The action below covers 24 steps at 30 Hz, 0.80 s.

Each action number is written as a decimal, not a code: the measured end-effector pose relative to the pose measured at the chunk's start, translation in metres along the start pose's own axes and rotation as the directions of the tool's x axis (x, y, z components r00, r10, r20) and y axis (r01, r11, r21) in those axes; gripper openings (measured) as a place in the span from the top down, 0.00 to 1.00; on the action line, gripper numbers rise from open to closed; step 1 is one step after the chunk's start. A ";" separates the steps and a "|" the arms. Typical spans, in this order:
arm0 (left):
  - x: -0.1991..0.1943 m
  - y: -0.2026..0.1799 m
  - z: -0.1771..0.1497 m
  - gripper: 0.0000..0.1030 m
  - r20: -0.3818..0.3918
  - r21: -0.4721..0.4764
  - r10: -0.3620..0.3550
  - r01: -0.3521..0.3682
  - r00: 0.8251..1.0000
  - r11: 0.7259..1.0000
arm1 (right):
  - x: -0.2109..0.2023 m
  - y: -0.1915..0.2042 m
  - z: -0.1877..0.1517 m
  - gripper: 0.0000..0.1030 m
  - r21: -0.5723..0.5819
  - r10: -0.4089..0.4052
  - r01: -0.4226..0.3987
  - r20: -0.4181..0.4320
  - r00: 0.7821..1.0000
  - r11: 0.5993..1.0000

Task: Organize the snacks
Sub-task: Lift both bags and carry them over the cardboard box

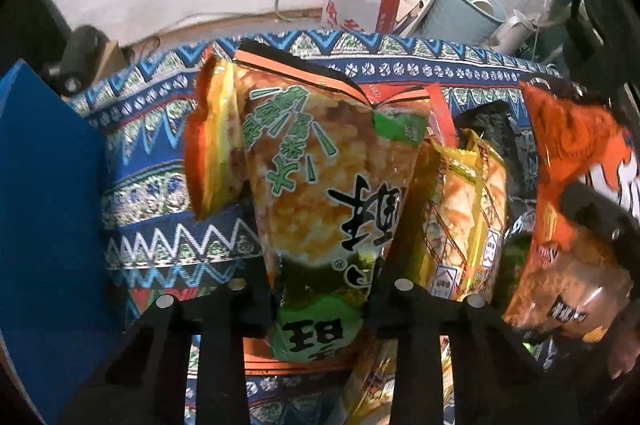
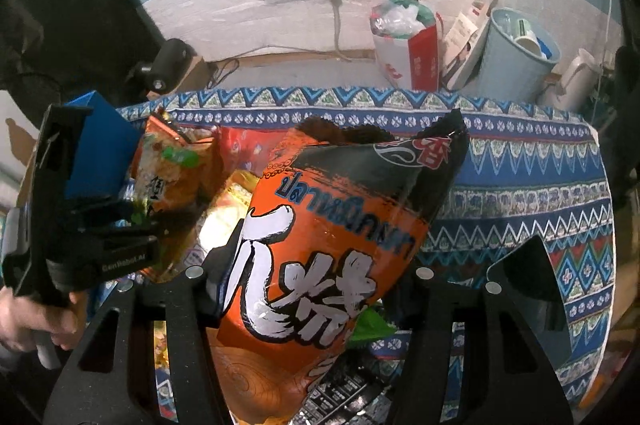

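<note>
My left gripper is clamped on the green-and-orange snack bag, pads pressing its lower end, crinkly film bulging out above the fingers. The bag stands up off the patterned tablecloth, tilted slightly, its crimped top edge pointing toward the wall. To its left, the cloth runs bare up to the blue box, so that's the open side. To its right it's crowded: a yellow packet lies just beside my bag, darker wrappers behind it.

My right gripper squeezes the orange-and-black snack bag, glossy foil with big white brush characters and a serrated black top seam. It's lifted clear of the pile, leaning to the right. From this side I see the left gripper off to the left with its bag, the two bags near each other but apart. My hand grips that handle at the frame's edge.

Right of the orange bag the cloth is bare out to the table's rounded edge. Past the far edge sit a stuffed paper bag and a pale blue bin against the wall.
</note>
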<state>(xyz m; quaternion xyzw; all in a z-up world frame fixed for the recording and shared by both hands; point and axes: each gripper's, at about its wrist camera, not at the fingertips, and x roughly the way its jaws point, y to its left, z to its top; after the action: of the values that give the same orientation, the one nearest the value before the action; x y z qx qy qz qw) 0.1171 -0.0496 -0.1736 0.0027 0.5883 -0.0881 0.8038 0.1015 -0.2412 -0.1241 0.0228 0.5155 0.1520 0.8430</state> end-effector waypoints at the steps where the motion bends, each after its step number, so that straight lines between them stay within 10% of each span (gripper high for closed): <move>1: -0.004 -0.001 -0.001 0.69 0.010 0.009 0.013 -0.013 1.000 1.000 | -0.001 0.001 0.000 0.45 -0.004 0.000 0.000 0.004 1.000 1.000; 24: -0.125 0.028 -0.032 0.70 0.260 0.004 0.055 -0.058 0.964 0.998 | -0.056 0.074 0.014 0.45 -0.136 0.022 -0.003 0.136 0.990 0.991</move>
<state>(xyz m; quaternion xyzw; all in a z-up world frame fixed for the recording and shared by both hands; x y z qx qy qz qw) 0.0542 -0.0015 -0.0682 0.0125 0.4771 -0.0682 0.8761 0.0729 -0.1844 -0.0546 -0.0208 0.4446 0.1900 0.8751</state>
